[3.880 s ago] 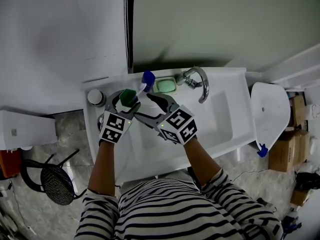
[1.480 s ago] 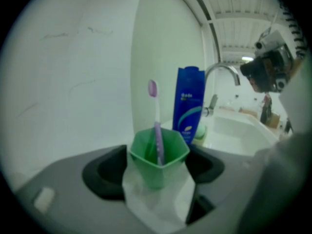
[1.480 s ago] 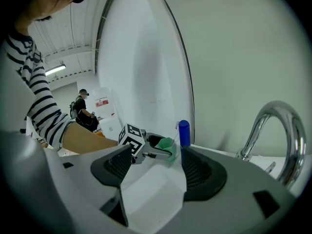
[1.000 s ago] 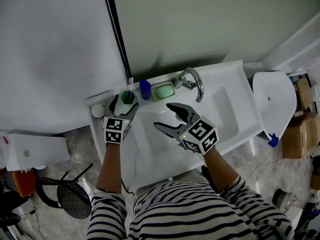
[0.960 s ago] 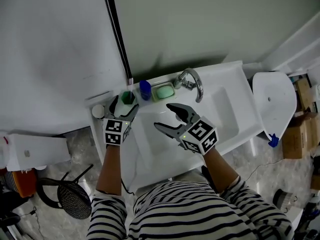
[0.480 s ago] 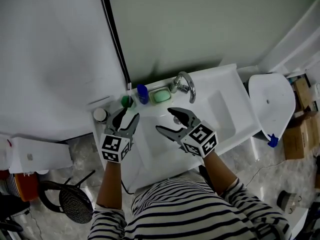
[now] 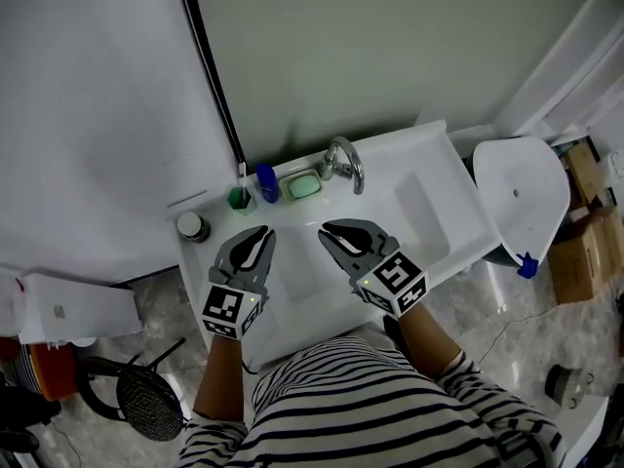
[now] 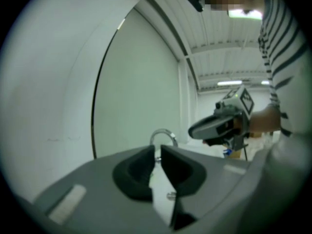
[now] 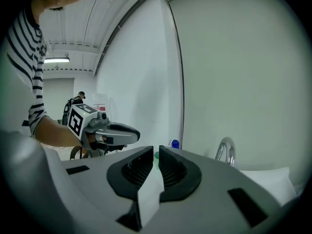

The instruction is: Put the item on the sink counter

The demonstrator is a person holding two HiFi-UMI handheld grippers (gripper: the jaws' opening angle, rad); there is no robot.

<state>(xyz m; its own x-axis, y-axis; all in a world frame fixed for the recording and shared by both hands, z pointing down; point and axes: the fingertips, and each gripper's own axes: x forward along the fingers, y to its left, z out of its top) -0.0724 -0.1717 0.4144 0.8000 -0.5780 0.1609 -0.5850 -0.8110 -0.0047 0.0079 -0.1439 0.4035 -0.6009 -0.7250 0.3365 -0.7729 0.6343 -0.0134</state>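
A green cup with a toothbrush in it stands on the white sink counter at the back left, beside a blue cup. My left gripper hovers over the left of the basin, apart from the green cup. Its jaws have just been closing and stand shut with nothing between them. My right gripper hangs over the middle of the basin. It too has just been closing and is shut on nothing. The blue cup peeks over the right gripper's fingers.
A green soap dish and a chrome faucet sit along the back rim. A white-lidded jar stands at the counter's left end. A toilet is to the right, a black stool at lower left.
The left gripper has drawn back and up from the green cup, which stays on the counter. The right gripper rose a little. Both sets of jaws went from wide open to shut.
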